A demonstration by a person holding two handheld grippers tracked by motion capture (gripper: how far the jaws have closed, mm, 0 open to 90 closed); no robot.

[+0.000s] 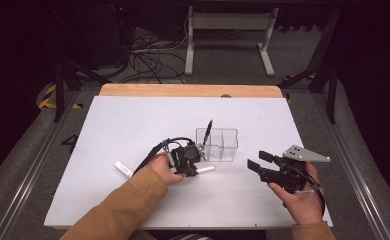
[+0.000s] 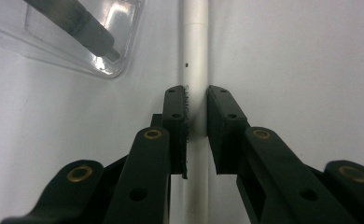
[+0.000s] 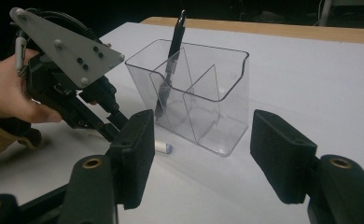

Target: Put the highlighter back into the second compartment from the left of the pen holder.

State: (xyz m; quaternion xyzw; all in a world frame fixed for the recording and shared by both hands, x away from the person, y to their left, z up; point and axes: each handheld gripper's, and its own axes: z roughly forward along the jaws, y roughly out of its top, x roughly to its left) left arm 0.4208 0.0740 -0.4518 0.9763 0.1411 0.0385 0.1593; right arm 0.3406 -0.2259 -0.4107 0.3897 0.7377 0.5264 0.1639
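Left gripper view shows the left hand-held gripper (image 2: 196, 109) pinching the white pen (image 2: 195, 51) crosswise, just beside the clear organizer (image 2: 124, 56).

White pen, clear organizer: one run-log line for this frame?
left gripper: shut on white pen, on table | right gripper: open, holding nothing | clear organizer: black pen inside

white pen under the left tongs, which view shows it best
The left gripper view: the white pen runs up the frame, clamped between those tongs. The high view shows only a short white end beside the hand; the right gripper view shows just its tip.
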